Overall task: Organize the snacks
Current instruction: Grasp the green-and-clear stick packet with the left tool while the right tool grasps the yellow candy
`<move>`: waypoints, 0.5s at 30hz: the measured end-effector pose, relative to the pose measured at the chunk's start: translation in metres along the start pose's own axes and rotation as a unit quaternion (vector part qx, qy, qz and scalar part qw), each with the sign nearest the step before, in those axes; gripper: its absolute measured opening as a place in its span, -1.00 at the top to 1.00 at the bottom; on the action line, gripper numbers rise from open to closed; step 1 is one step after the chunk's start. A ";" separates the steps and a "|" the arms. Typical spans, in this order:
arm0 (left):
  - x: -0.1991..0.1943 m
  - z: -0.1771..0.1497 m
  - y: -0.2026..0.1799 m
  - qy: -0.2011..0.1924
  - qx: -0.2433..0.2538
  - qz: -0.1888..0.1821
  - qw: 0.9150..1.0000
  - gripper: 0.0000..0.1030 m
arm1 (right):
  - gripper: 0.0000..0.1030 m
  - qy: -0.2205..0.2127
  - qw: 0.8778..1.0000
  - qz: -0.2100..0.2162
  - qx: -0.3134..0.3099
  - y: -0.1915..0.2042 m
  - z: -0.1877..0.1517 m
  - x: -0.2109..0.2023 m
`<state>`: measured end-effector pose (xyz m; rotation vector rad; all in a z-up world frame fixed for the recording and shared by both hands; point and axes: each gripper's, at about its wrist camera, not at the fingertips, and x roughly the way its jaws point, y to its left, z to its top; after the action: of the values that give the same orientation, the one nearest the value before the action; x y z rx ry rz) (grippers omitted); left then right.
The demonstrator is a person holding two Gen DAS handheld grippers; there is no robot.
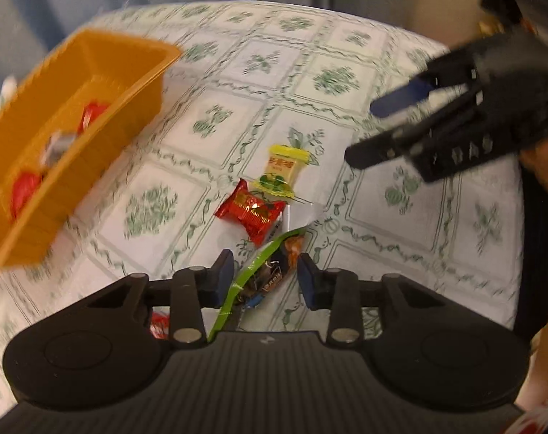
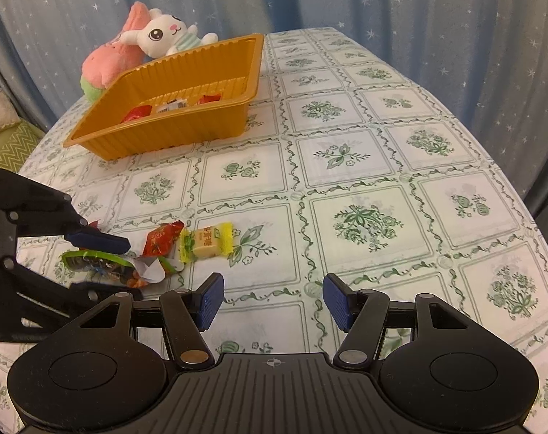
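- Fingers of the left gripper (image 1: 266, 278) straddle a green-edged snack packet (image 1: 263, 278) lying on the counter (image 2: 364, 166); a gap shows on each side in the left wrist view, and whether the pads press on the wrapper cannot be told.
- Right gripper (image 2: 273, 302) hovers over bare tablecloth with its blue-padded fingers (image 2: 210, 300) spread and nothing between them.
- Just beyond the green packet lies a red wrapped snack (image 2: 161, 238), touching it, with a yellow wrapped candy (image 2: 207, 242) just beside the red one.
- Farther back, well apart from this cluster, sits an orange tray (image 2: 158, 137) holding a few red and white wrapped snacks.
- Behind the tray rest a white plush bunny (image 2: 163, 34) and a pink plush toy (image 2: 109, 61).
- Blue curtain with white stars (image 2: 418, 11) hangs beyond the counter.
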<state>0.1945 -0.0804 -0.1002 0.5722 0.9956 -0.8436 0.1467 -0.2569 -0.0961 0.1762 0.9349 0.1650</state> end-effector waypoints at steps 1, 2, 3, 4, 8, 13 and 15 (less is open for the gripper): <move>-0.002 -0.001 0.002 0.004 -0.016 -0.003 1.000 0.41 | -0.18 -0.001 1.000 0.002 -0.002 0.001 0.001 0.002; -0.004 -0.002 0.003 0.007 -0.027 -0.002 1.000 0.45 | -0.18 -0.002 1.000 0.003 -0.003 0.001 0.003 0.004; -0.006 -0.004 0.002 0.009 -0.041 0.000 0.999 0.51 | -0.18 -0.002 1.000 0.005 -0.005 0.002 0.004 0.006; -0.009 -0.007 0.003 0.009 -0.061 0.002 0.998 0.57 | -0.18 -0.003 1.000 0.007 -0.008 0.003 0.005 0.008; -0.019 -0.025 0.010 -0.002 -0.175 -0.007 0.984 0.59 | -0.18 -0.005 1.000 0.015 -0.022 0.007 0.011 0.017; -0.025 -0.041 0.014 -0.036 -0.253 -0.001 0.967 0.59 | -0.18 -0.011 0.998 0.033 -0.056 0.017 0.017 0.031; -0.025 -0.046 0.015 -0.052 -0.273 0.002 0.961 0.59 | -0.18 -0.011 0.996 0.042 -0.073 0.022 0.017 0.036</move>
<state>0.1776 -0.0290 -0.0973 0.0564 1.0723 -0.5522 0.1800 -0.2290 -0.1091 0.0823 0.8896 0.3065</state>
